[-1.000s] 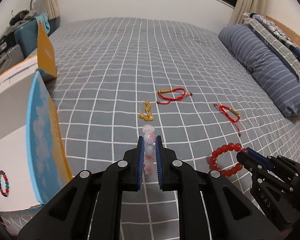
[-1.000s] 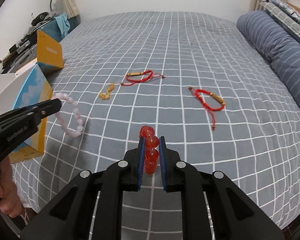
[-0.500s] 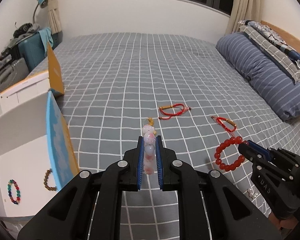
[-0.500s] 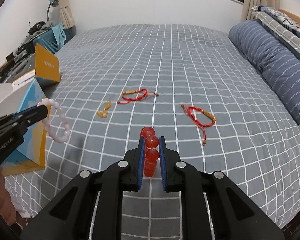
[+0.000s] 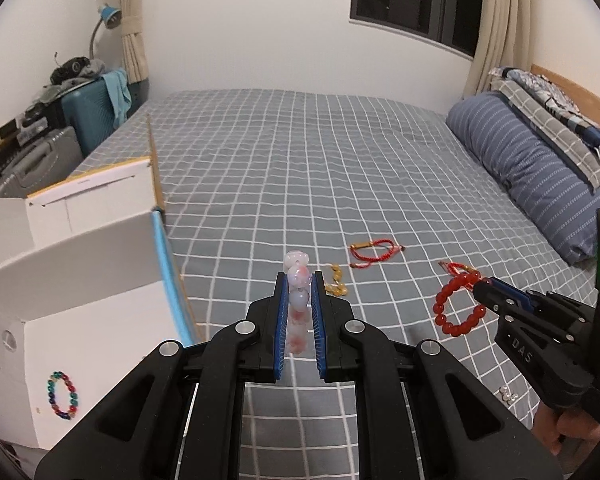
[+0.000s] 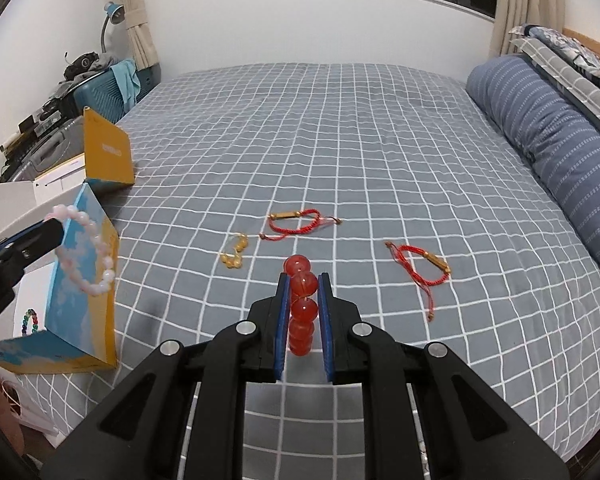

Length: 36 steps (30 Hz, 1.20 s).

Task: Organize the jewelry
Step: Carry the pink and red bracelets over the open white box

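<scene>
Your left gripper point(image 5: 298, 308) pinches the pink bead bracelet point(image 5: 298, 300) above the checked bedspread point(image 5: 300, 168), with the open white box point(image 5: 96, 280) just to its left. The right gripper point(image 6: 303, 312) clamps the red bead bracelet point(image 6: 302, 304) farther from that box, so the left hand looks the nearer to drop first. A multicoloured bracelet point(image 5: 63, 396) apparently lies inside already.

Left wrist view looks out along its tongs point(image 5: 298, 280) from the bed's point(image 5: 300, 152) near edge toward the far wall, box point(image 5: 80, 280) close at left. Right wrist view faces likewise, further right. Both share the bed's middle and the pillow point(image 6: 552, 136).
</scene>
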Each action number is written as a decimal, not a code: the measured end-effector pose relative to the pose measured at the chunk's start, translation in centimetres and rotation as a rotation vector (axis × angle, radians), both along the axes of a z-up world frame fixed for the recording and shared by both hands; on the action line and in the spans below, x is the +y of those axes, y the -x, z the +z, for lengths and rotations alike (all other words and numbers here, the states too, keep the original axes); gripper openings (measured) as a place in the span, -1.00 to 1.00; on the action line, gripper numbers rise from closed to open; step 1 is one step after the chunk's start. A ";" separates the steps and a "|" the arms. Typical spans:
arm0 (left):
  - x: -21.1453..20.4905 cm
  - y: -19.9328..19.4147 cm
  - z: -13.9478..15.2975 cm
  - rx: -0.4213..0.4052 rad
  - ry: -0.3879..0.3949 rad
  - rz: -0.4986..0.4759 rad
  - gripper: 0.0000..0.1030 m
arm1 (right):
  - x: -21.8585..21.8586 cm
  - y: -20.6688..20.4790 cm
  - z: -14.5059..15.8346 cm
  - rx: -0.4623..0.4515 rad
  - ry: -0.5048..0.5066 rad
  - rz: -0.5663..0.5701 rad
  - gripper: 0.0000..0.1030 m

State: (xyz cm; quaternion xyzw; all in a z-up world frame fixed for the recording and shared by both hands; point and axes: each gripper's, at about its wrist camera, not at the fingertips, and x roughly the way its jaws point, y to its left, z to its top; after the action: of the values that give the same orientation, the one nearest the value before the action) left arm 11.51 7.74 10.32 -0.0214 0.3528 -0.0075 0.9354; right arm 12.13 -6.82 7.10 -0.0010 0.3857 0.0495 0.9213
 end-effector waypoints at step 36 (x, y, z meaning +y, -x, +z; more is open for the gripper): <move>19.1 6.4 2.2 -0.036 -0.036 0.378 -0.79 | 21.5 0.8 5.7 -0.116 0.023 0.272 -0.75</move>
State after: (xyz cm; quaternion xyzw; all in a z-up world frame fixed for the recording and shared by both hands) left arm 5.07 26.82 12.52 -0.0703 0.3259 0.1745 0.9265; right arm 11.35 14.64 12.80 -0.0666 0.3289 0.1693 0.9267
